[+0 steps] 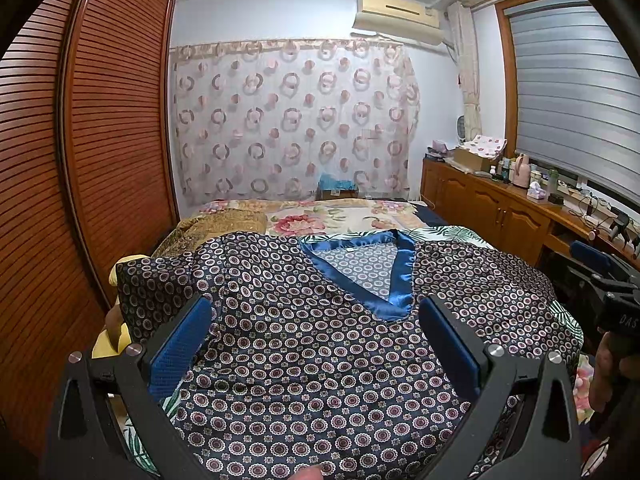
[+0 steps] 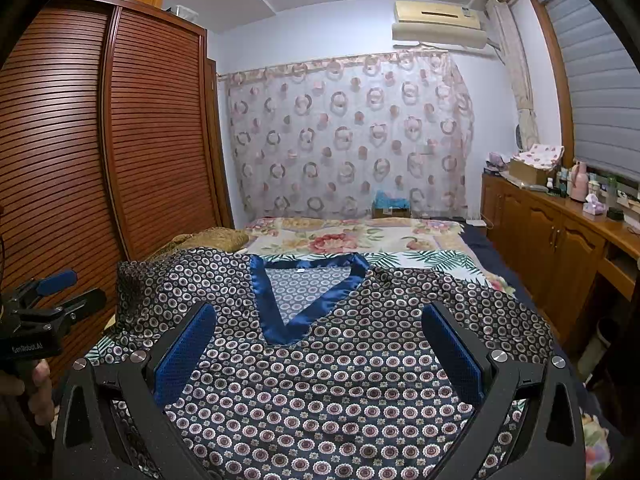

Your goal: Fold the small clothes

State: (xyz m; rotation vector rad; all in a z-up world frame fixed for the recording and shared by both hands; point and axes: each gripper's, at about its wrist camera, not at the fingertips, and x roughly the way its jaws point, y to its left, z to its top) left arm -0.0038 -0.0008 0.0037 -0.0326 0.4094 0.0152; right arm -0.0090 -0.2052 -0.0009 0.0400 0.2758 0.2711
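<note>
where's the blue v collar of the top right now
In both wrist views the blue collar sits at the far end of the patterned top, spread on the bed, beyond the open jaws.

Louvred wooden wardrobe doors [image 1: 100, 128] fill the left side. On the pale far wall [image 2: 304, 36] hangs a sheer curtain [image 1: 292, 120] printed with pink rings, with an air conditioner [image 1: 396, 20] mounted above it. A low wooden cabinet [image 2: 560, 240], cluttered with bottles, runs under the window blind [image 1: 572, 92] on the right. A floral bedspread [image 2: 344, 240] covers the bed.
</note>
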